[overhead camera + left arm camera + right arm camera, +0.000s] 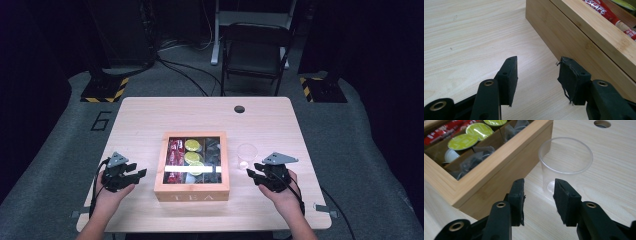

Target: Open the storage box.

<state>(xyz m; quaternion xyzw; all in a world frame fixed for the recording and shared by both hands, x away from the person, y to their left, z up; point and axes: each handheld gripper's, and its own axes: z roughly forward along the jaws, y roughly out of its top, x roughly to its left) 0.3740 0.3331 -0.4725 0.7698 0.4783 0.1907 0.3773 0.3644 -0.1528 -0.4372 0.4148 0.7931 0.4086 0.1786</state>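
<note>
1. Overall stage (a judgement from how things lie): the work is at its very start. The wooden tea box (191,192) sits mid-worktop with its glass lid down, and the clear plastic cup (247,154) stands upright and empty just beside the box's right wall; nothing has been taken out or put in the cup.
2. Contents, seen through the lid: red sachets (175,155) in the left compartment, green-topped capsules (192,156) in the middle, dark wrapped pieces (213,152) on the right. All lie in their compartments.
3. What is left: opening the lid, lifting an item, and presumably placing it in the cup.
4. Left tool (537,75): jaws partly spread, nothing between them, pads clear of everything. It hangs over the bare worktop (469,37) near the box's left wall, not touching it.
5. Right tool (539,198): jaws partly spread and empty, pointing at the cup's base (the cup stands just beyond the tips, apart from them).
6. Neither tool grips anything.
</note>
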